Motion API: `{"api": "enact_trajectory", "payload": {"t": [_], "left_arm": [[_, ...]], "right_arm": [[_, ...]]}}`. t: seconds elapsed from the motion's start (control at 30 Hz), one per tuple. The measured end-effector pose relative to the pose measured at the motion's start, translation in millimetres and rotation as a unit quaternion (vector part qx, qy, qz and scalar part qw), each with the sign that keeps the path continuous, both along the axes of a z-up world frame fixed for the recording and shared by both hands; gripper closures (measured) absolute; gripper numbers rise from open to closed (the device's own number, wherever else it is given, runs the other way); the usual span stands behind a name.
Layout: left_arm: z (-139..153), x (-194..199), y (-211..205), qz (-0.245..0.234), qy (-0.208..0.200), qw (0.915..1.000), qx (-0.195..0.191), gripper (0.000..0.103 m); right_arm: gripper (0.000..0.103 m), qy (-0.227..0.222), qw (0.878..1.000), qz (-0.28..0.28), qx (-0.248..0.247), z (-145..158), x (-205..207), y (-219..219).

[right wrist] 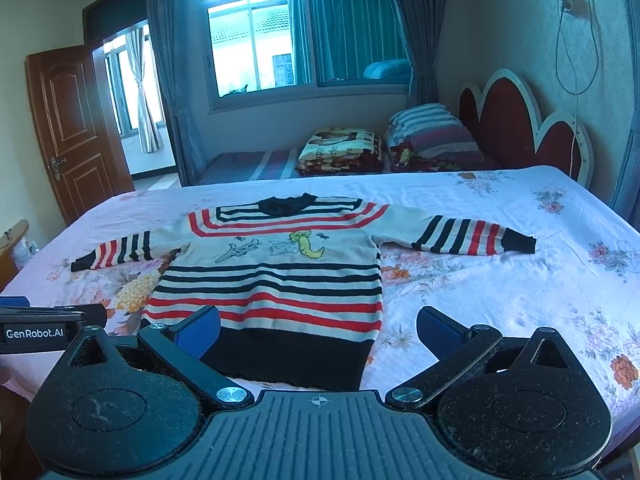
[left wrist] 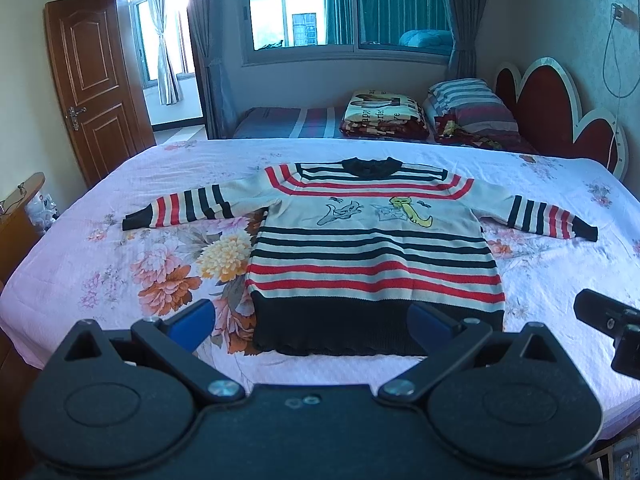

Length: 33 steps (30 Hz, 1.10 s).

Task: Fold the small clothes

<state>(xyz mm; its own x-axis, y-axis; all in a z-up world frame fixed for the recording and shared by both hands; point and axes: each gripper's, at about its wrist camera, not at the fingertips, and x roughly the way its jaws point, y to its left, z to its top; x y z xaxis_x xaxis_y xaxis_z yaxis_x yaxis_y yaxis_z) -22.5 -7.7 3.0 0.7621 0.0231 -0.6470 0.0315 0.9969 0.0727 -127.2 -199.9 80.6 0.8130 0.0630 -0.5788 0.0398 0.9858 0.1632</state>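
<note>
Both sets of jaws are spreading wide and holding nothing: the left gripper [left wrist: 310, 320] is hovering just short of the sweater's [left wrist: 372, 240] black hem, and the right gripper [right wrist: 318, 330] is doing the same, its left pad overlapping the hem in view without clear contact. The sweater is lying flat and face up on the bed [left wrist: 120, 320], collar at 12 o'clock, hem at 6, sleeves [left wrist: 180, 208] stretching to 9 and 3. Folding is not yet beginning; a tidy first step is probably pinching each cuff and bringing the sleeves across the chest, keeping the body flat.

Sweater [right wrist: 272, 280] hem corner behind gripper finger [right wrist: 200, 330]
</note>
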Motion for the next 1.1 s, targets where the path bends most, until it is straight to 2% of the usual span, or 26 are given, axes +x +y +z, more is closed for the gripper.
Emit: {"api": "enact_trajectory", "payload": {"t": [1.1], "left_arm": [[-6.8,5.4,-1.1,0.008,0.002,1.0000,0.002,0.000]], "right_arm": [[0.000,0.005,1.000,0.002,-0.005,-2.0,5.2,-0.5]]}}
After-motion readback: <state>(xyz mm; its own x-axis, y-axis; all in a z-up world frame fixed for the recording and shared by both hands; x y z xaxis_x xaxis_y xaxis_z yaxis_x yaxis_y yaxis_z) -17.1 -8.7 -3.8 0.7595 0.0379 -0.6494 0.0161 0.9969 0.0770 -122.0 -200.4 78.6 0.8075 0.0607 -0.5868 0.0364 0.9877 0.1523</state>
